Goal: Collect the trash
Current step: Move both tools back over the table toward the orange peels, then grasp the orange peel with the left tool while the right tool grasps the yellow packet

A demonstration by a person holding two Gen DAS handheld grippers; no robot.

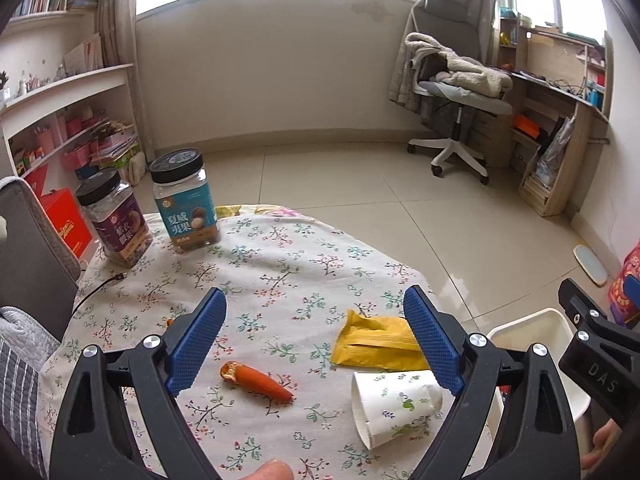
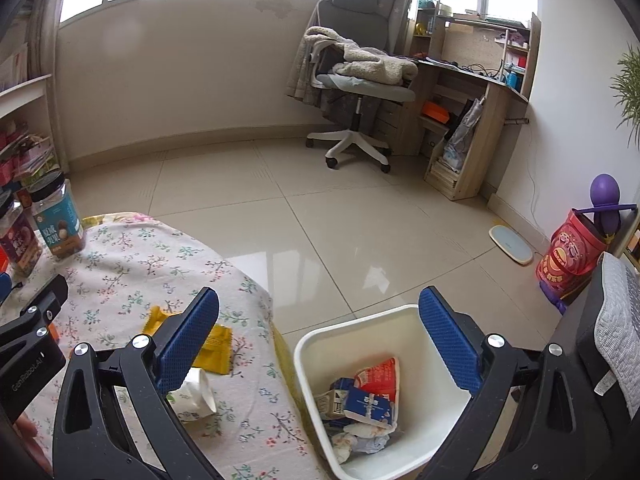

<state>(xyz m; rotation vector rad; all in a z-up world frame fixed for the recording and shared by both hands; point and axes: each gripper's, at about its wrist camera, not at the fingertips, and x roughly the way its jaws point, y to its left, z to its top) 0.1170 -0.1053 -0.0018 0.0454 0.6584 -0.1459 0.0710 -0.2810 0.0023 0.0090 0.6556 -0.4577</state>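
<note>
We note the tabletop [image 1: 280, 248], covered in a floral cloth, with the white trash bin [image 2: 320, 344] standing on the floor just beside its right edge. The bin already holds a red-and-white wrapper, a blue carton and crumpled paper.

Left tongs [image 1: 316, 336]: wide open, nothing between the blue pads, hovering over the near part of the tabletop. Right tongs [image 2: 320, 336]: also wide open and empty, held above the gap where tabletop meets bin; in its view the left pad overlaps the tabletop edge and the right pad sits over the bin's far rim.

Trash on the tabletop, largest first:
- Yellow wrapper [image 1: 376, 344], lying flat, between the left tongs' pads and close against the right pad.
- Paper cup [image 1: 394, 408], on its side, mouth toward the camera, just below the wrapper and partly behind the right pad of the left tongs. In the right wrist view we see the cup [image 2: 192, 398] partly hidden behind the right tongs' left pad.
- Orange carrot-like piece [image 1: 256, 382], between the left tongs' pads, nearer the left pad, apart from cup and wrapper.

Two lidded jars [image 1: 184, 200] stand at the far left of the tabletop, well apart from both tongs.
</note>
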